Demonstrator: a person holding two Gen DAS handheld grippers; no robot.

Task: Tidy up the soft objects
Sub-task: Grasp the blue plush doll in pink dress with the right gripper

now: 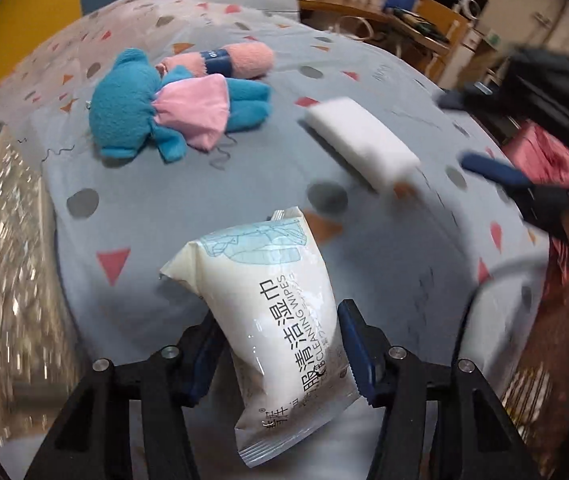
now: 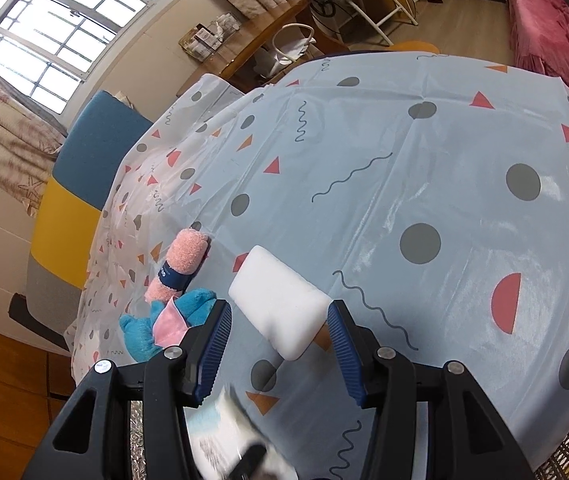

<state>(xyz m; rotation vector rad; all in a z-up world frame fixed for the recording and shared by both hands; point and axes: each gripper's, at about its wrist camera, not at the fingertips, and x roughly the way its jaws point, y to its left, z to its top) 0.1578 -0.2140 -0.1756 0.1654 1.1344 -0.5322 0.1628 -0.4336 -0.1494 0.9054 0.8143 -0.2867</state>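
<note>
From my left wrist view, the wipes pack (image 1: 272,320) sits between the fingers of my left claw (image 1: 280,356), nearest the camera, over the worktop (image 1: 164,208). Beyond it the sponge block (image 1: 360,144) lies to the right and the plush toy (image 1: 172,104) to the left, with the rolled towel (image 1: 224,62) just behind the toy. From my right wrist view, the sponge block (image 2: 280,300) lies just ahead of my right claw (image 2: 280,344), with the plush toy (image 2: 164,320) and rolled towel (image 2: 182,264) to its left.
</note>
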